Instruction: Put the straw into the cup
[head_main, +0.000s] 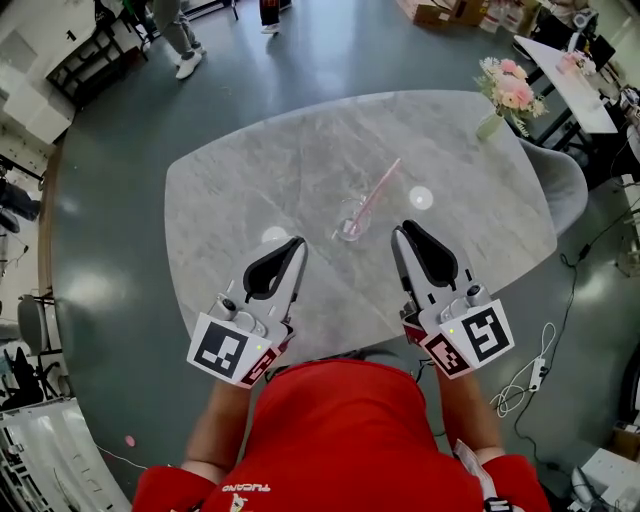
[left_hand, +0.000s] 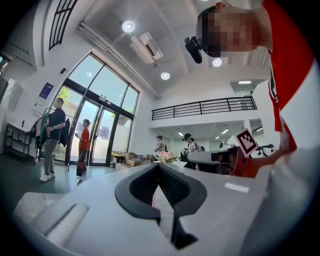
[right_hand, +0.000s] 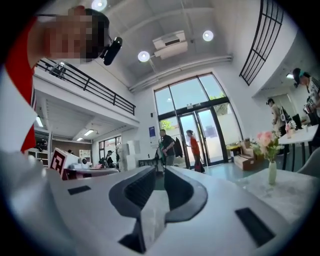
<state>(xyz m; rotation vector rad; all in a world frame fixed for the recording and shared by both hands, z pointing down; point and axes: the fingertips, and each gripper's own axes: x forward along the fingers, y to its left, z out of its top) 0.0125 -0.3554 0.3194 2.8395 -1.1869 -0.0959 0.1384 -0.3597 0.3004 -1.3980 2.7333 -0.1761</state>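
Note:
A clear cup (head_main: 352, 218) stands near the middle of the grey marble table (head_main: 250, 180). A pink straw (head_main: 375, 192) rests in it and leans up to the right. Both grippers are held level over the table's near edge, on my side of the cup and apart from it. The left gripper (head_main: 300, 243) is to the cup's lower left, and in its own view the left gripper (left_hand: 158, 166) has its tips together with nothing held. To the cup's lower right, the right gripper (head_main: 399, 230) shows a narrow empty gap in its own view, the right gripper (right_hand: 160, 169).
A vase of pink flowers (head_main: 505, 95) stands at the table's far right edge, with a grey chair (head_main: 562, 180) beside it. A white table (head_main: 572, 78) sits further right. A cable with a power strip (head_main: 535, 375) lies on the floor. People stand near the glass doors (right_hand: 195, 135).

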